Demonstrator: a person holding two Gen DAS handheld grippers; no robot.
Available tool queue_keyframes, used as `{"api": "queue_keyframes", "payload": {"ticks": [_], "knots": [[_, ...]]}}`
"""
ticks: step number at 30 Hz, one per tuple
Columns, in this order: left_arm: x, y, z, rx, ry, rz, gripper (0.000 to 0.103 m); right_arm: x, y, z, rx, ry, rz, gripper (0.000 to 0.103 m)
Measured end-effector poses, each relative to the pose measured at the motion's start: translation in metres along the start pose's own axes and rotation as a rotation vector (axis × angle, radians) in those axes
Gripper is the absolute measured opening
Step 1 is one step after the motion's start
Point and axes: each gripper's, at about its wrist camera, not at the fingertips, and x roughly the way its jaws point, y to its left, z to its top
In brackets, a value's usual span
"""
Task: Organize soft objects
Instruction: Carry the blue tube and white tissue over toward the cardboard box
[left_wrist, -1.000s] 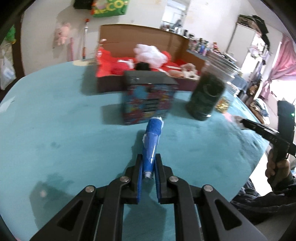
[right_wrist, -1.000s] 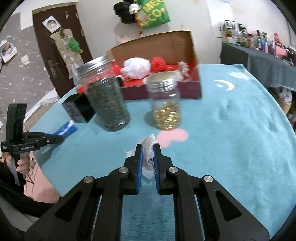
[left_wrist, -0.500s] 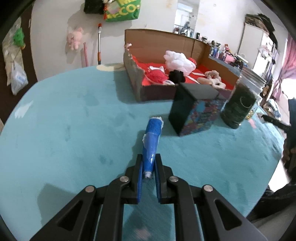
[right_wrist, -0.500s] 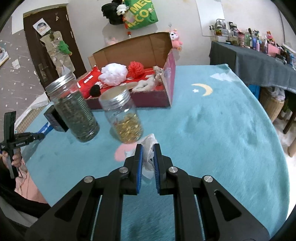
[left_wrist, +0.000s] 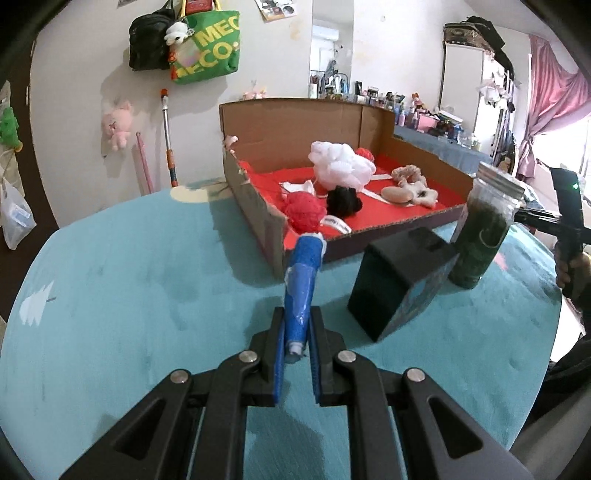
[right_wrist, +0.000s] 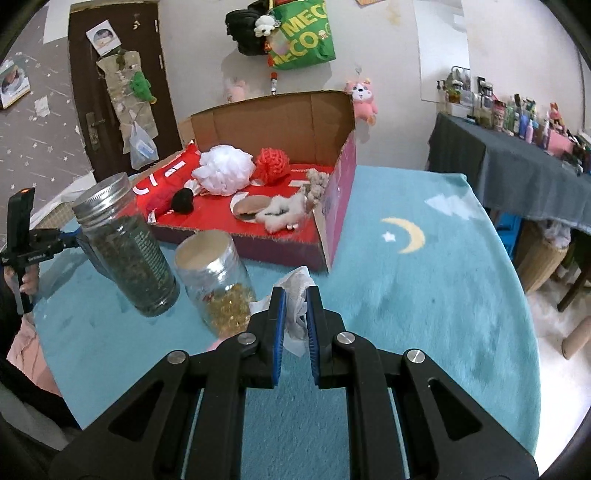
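Note:
My left gripper (left_wrist: 296, 317) is shut on a blue tube (left_wrist: 302, 280) that points at the near corner of the cardboard box (left_wrist: 258, 206). The box has a red lining and holds a white puff (left_wrist: 341, 166), a red puff (left_wrist: 304, 212), a black pom-pom (left_wrist: 343, 201) and fluffy beige pieces (left_wrist: 410, 190). My right gripper (right_wrist: 294, 299) is shut on a crumpled white tissue (right_wrist: 297, 291), held above the teal cloth in front of the box (right_wrist: 332, 221). The left gripper also shows at the left edge of the right wrist view (right_wrist: 44, 240).
A black box (left_wrist: 399, 284) stands right of the tube. A jar of dark green contents (right_wrist: 129, 251) and a jar of gold bits (right_wrist: 218, 288) stand before the cardboard box. The round table has a teal cloth (right_wrist: 424, 295). A cluttered side table (right_wrist: 517, 162) stands at the right.
Both grippers have moved closer to the cardboard box, each keeping its grip. The left one has swung left around the black box; the right one now faces the box's right front corner.

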Motion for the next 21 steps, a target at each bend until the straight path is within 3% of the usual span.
{"api": "queue_keyframes", "payload": {"ticks": [21], "knots": [[0.004,-0.005,0.035,0.109,-0.040,-0.068,0.012,0.006,0.001,0.028,-0.090,-0.040,0.074,0.011]]}}
